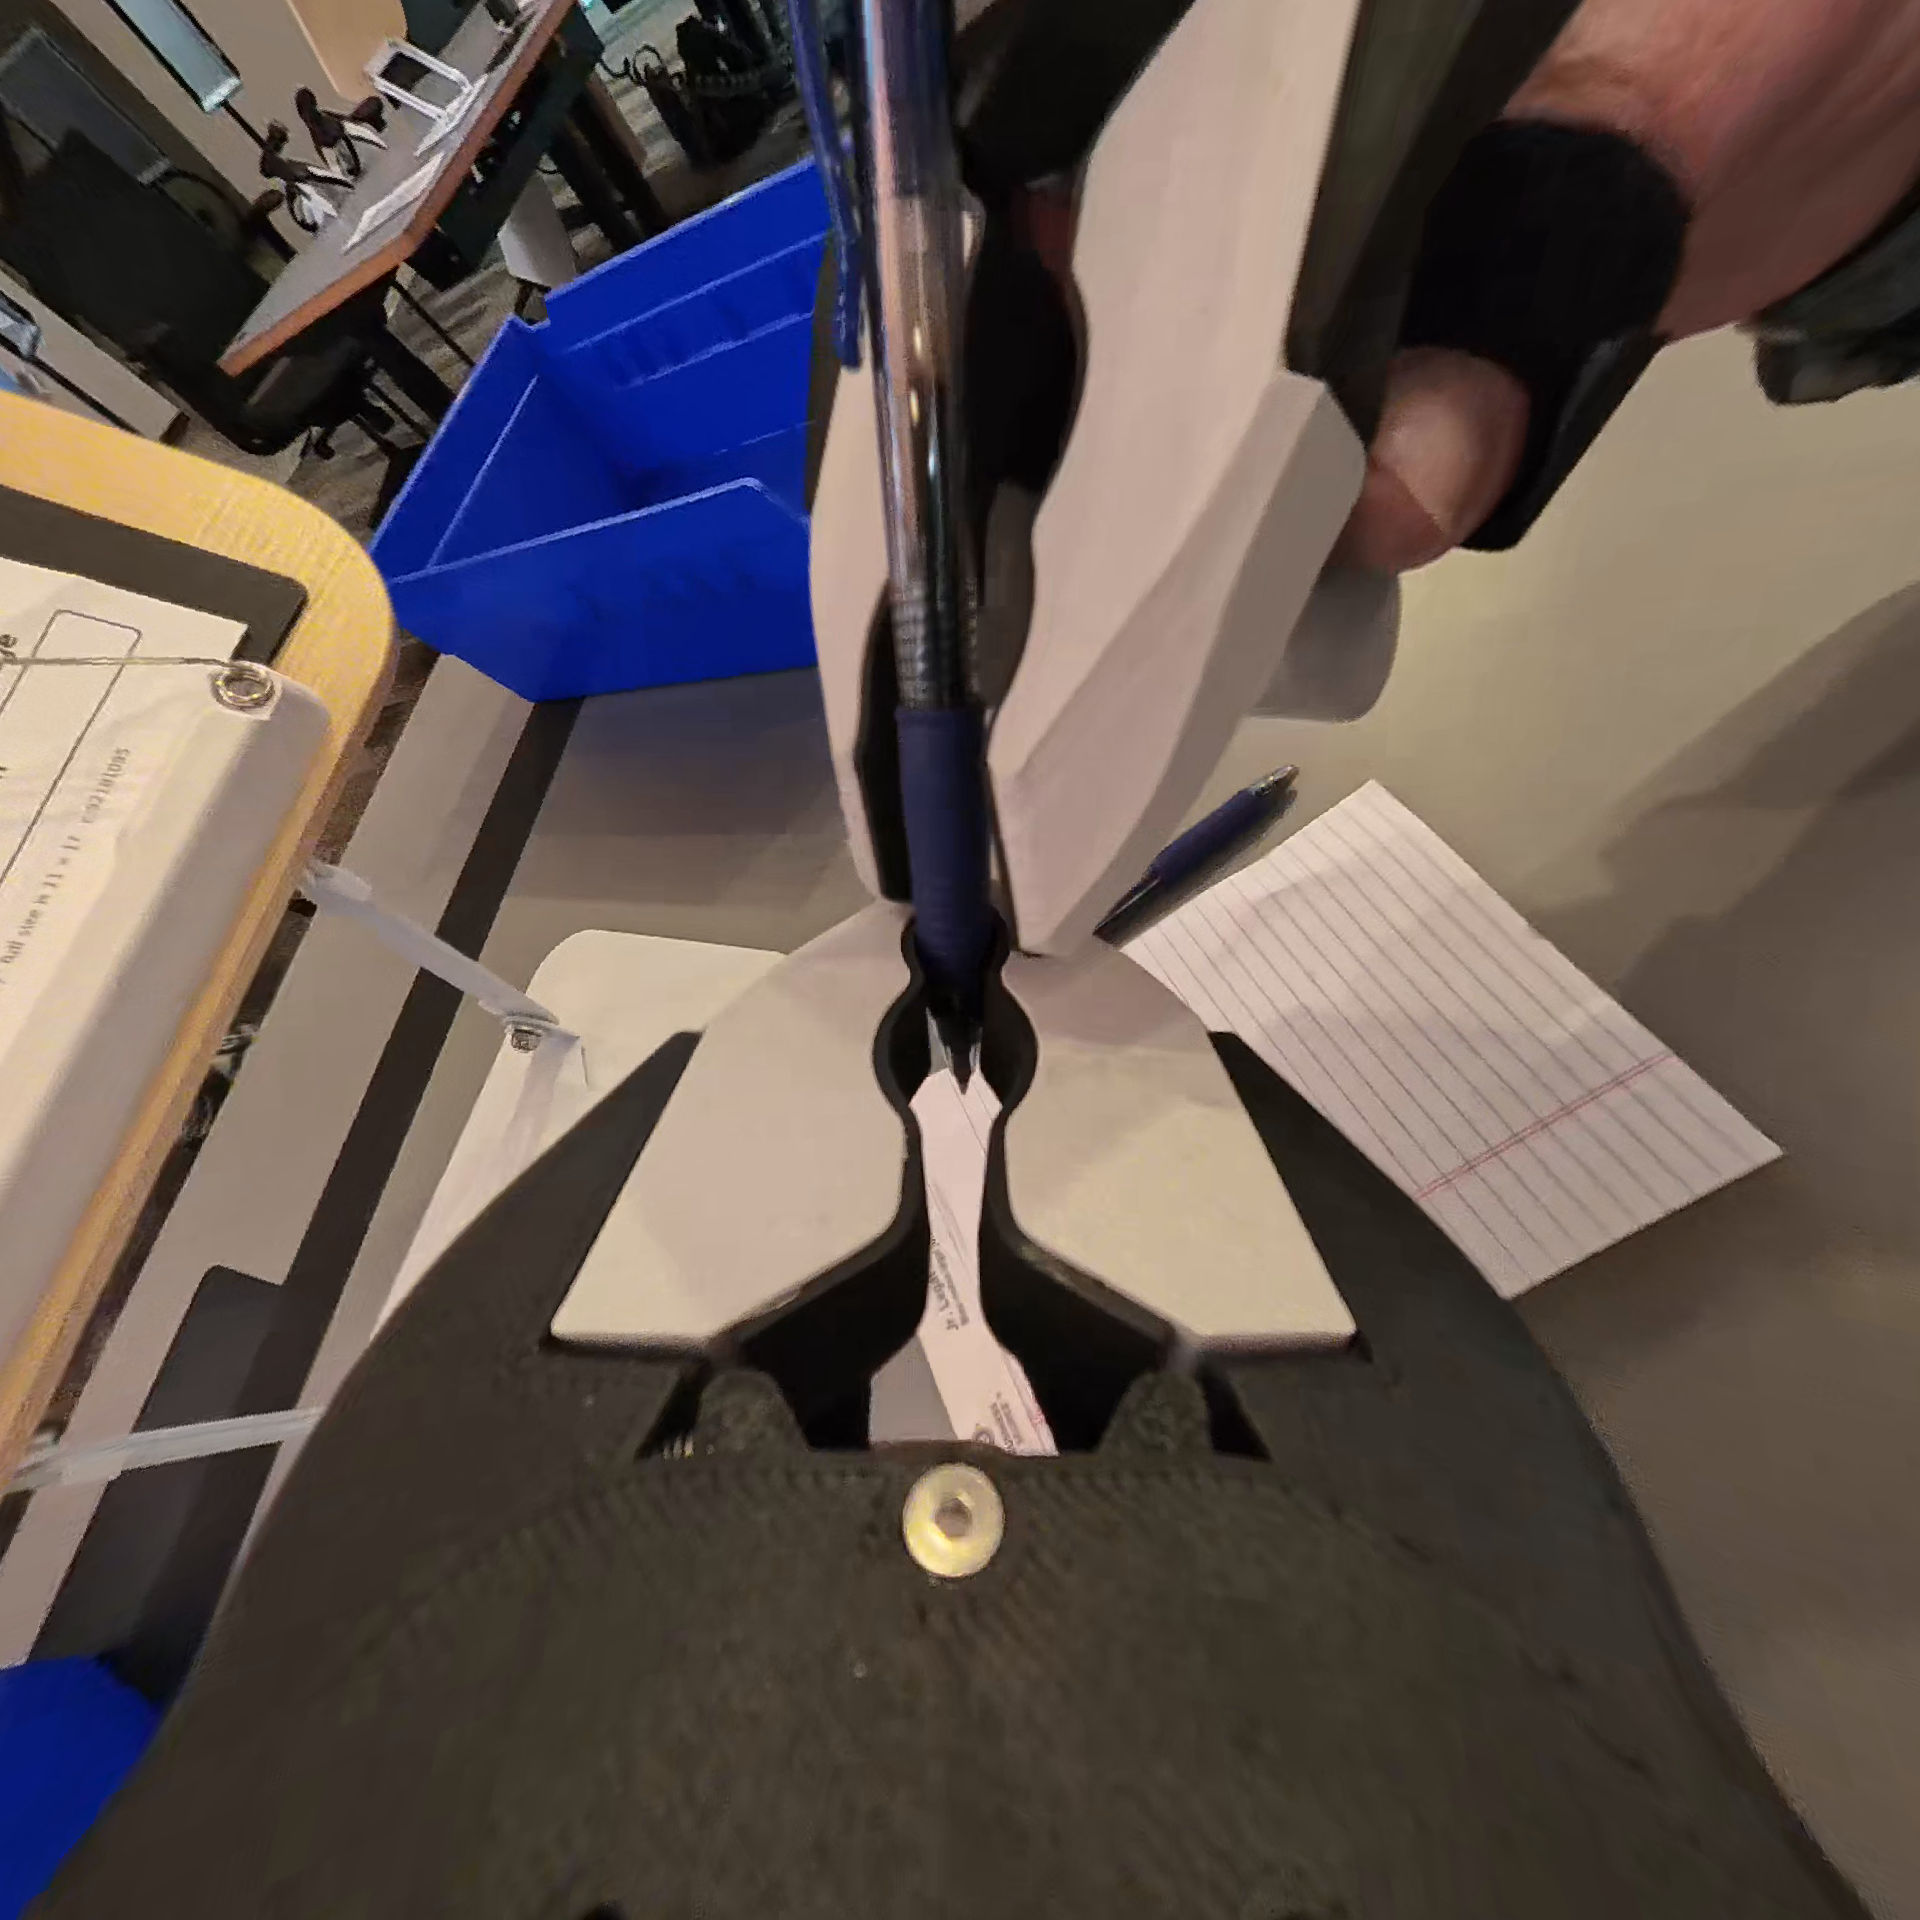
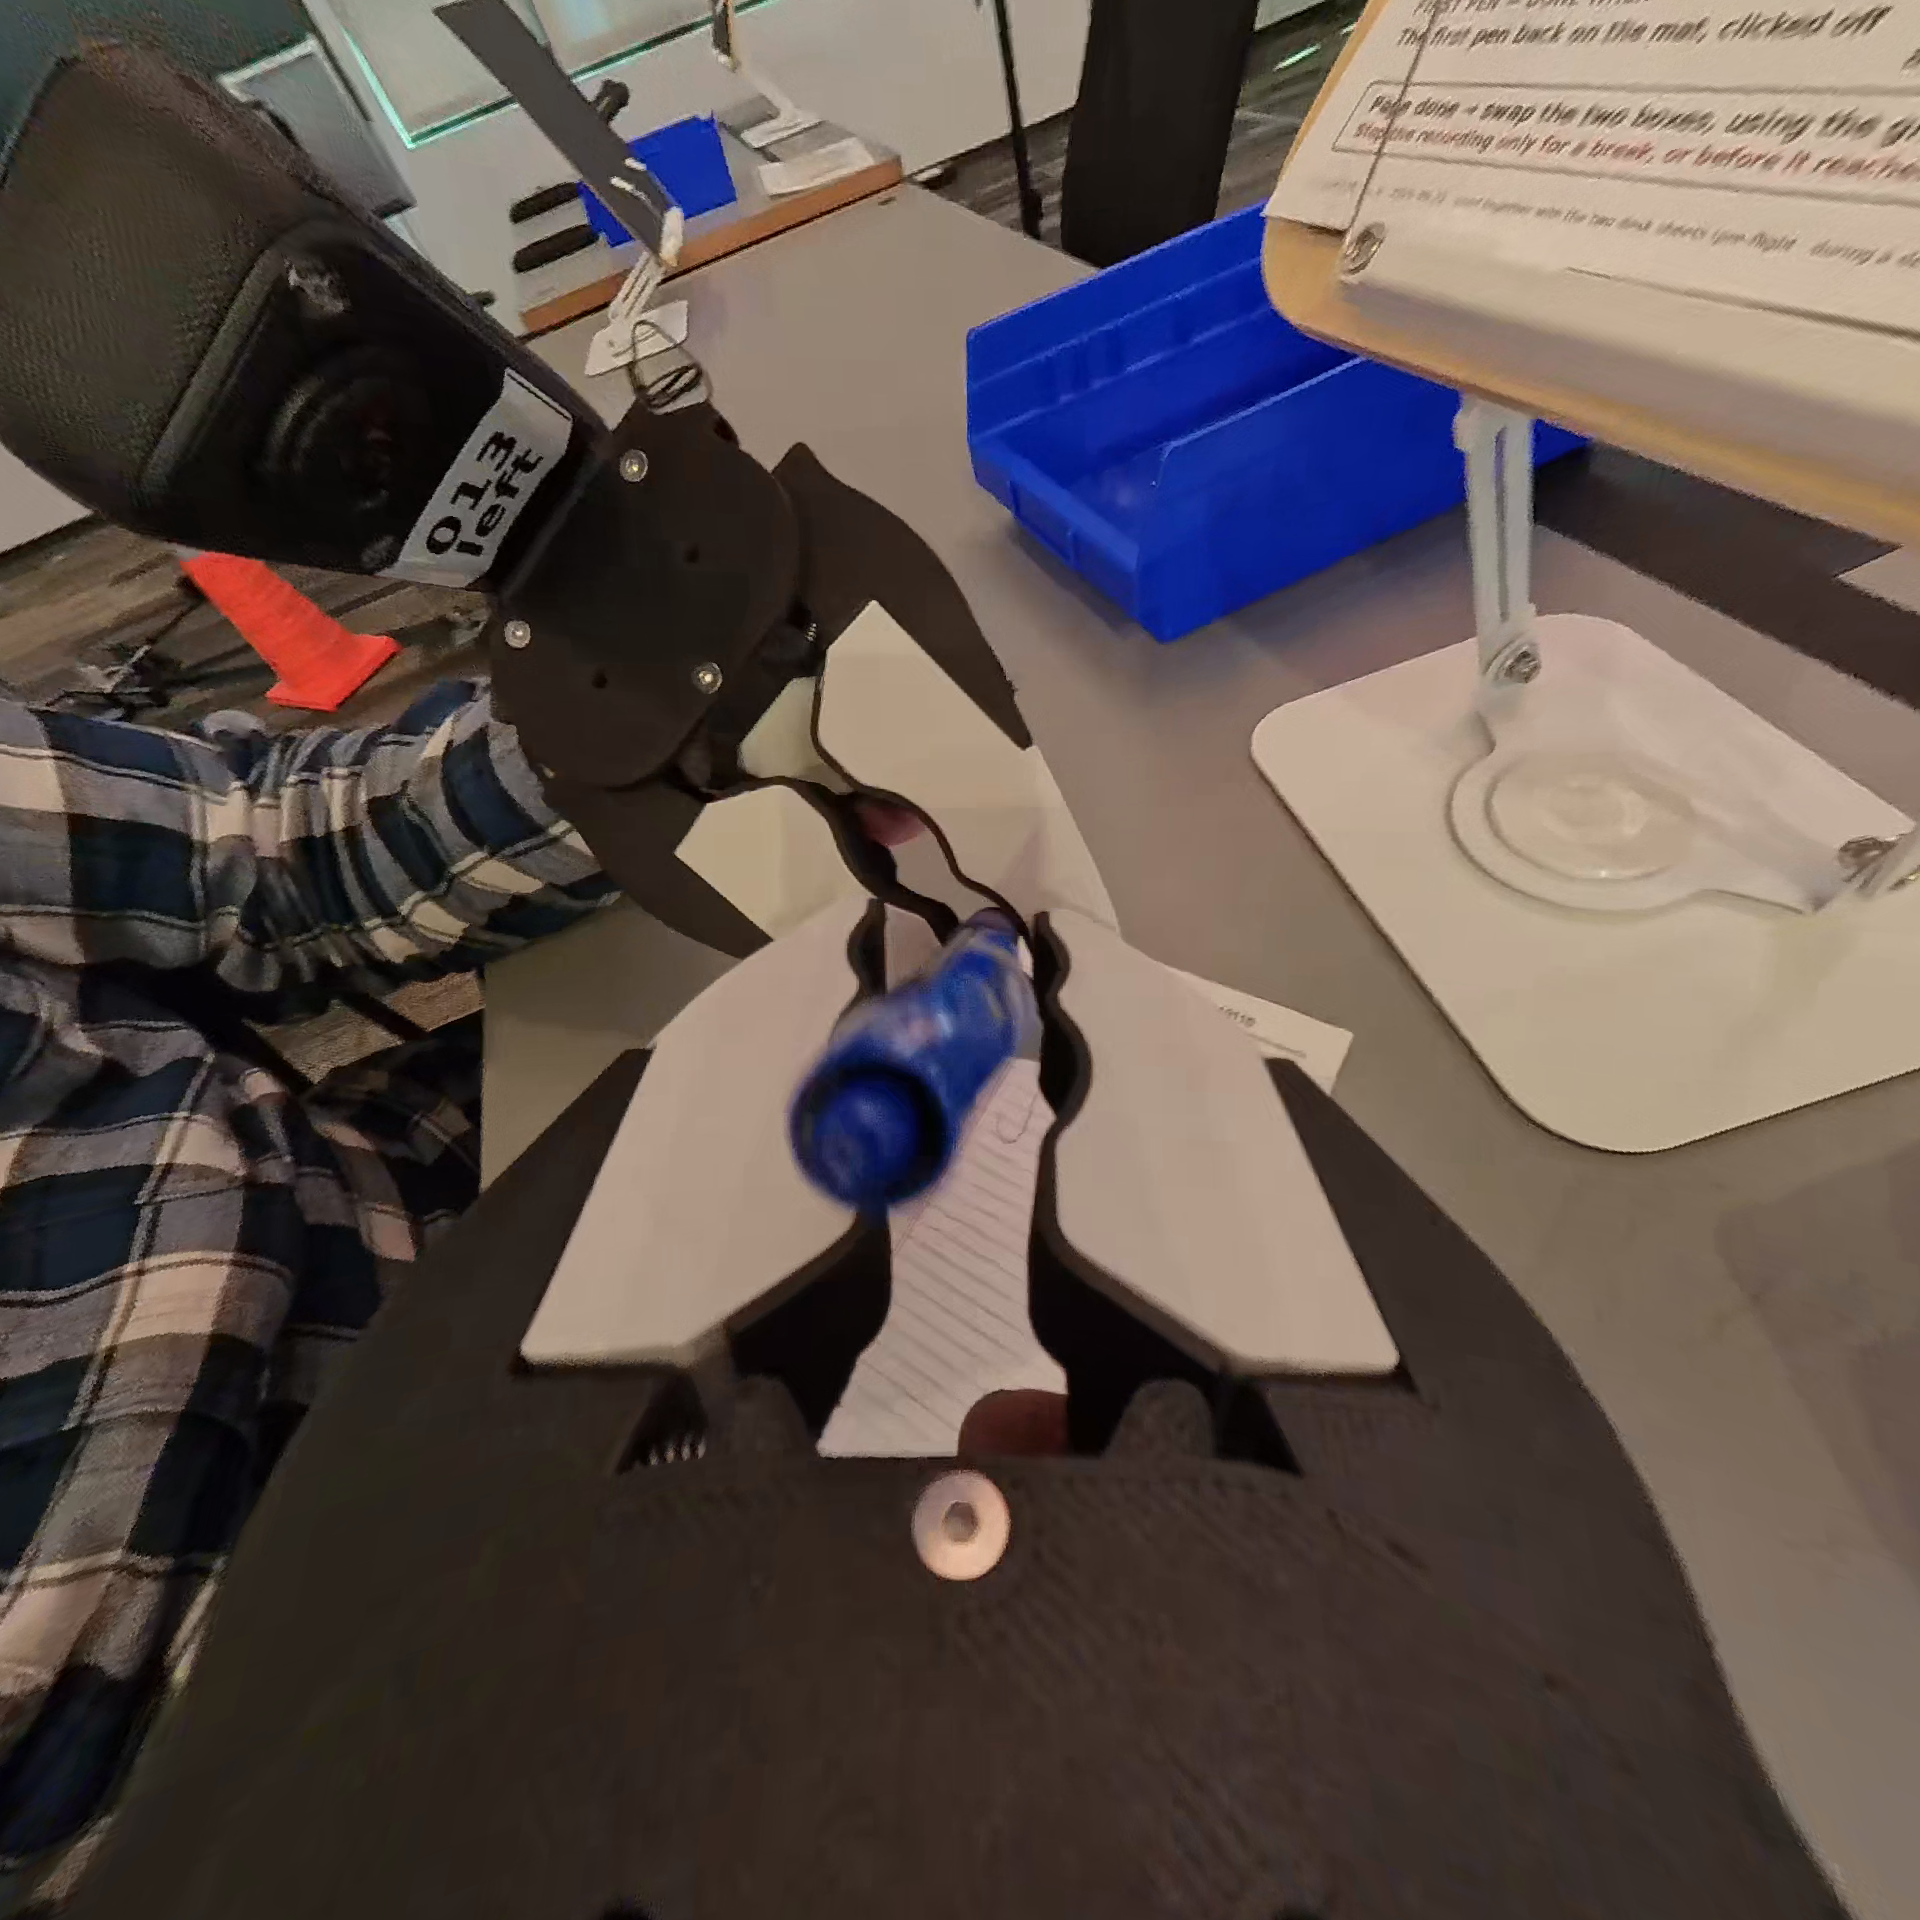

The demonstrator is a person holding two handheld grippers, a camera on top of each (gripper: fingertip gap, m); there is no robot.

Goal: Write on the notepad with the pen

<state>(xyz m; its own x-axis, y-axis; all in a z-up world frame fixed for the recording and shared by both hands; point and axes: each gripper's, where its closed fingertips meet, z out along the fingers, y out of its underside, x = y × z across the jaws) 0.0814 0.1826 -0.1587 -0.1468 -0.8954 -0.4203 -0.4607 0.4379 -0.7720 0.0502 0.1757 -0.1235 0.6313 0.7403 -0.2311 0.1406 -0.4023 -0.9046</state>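
Observation:
A blue pen [image 1: 914,416] stands nearly upright above the lined notepad [image 1: 1455,1039], tip down. My left gripper [image 1: 951,925] is shut on the pen's dark blue grip just above the tip. My right gripper [image 2: 961,925] is open: its fingers flank the pen's barrel [image 2: 914,1060] from above, with a gap showing beside it. In the left wrist view the right gripper's pale fingers [image 1: 1122,675] come down around the pen. The left gripper [image 2: 644,582] reaches in from the left in the right wrist view. The notepad [image 2: 966,1299] shows under my right fingers.
A second blue pen [image 1: 1195,842] lies on the grey table by the notepad's far edge. A blue bin [image 2: 1195,447] stands behind. A document stand with a white base [image 2: 1558,883] stands to the right. A person's plaid sleeve [image 2: 208,883] is at the left. The grippers are tip to tip, or close to it.

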